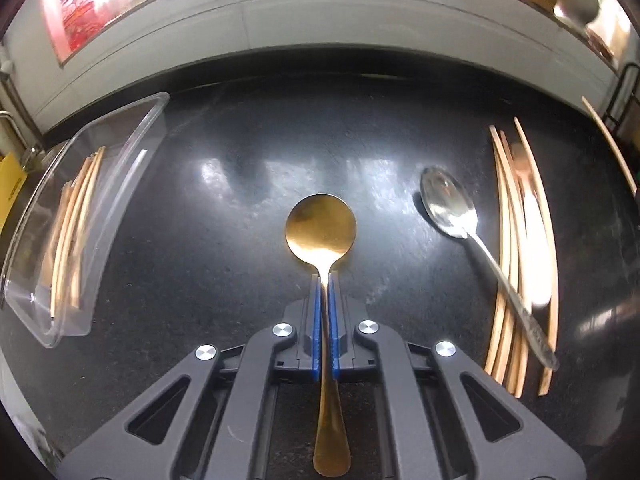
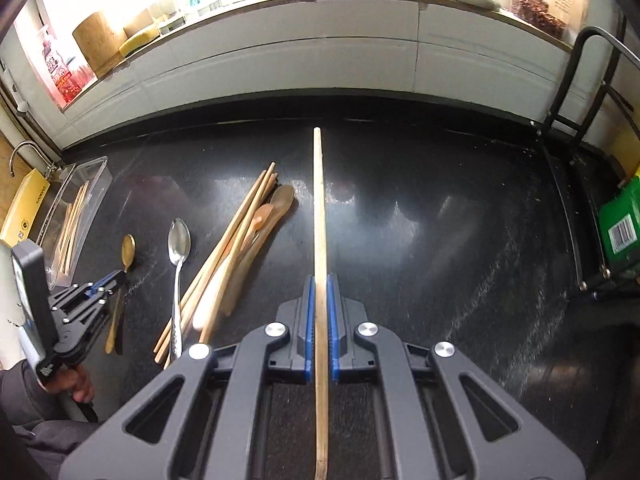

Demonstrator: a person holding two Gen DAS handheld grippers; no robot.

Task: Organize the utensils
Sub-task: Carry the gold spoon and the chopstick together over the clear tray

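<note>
My left gripper (image 1: 325,278) is shut on the neck of a gold spoon (image 1: 321,226), bowl pointing away, just above the black counter (image 1: 240,168). It also shows in the right wrist view (image 2: 116,278), with the gold spoon (image 2: 128,250). My right gripper (image 2: 319,280) is shut on a single wooden chopstick (image 2: 318,200) that points straight ahead. A silver spoon (image 1: 450,208) (image 2: 179,240) lies on the counter beside a pile of wooden chopsticks (image 1: 508,248) (image 2: 232,240) and wooden spoons (image 2: 276,204). A clear plastic container (image 1: 80,200) (image 2: 80,204) at the left holds several chopsticks.
A white tiled backsplash (image 2: 320,60) and a shelf with jars run along the back. A black metal rack (image 2: 588,92) and a green box (image 2: 622,224) stand at the right. A faucet (image 2: 24,152) and a yellow box (image 2: 24,208) are at the far left.
</note>
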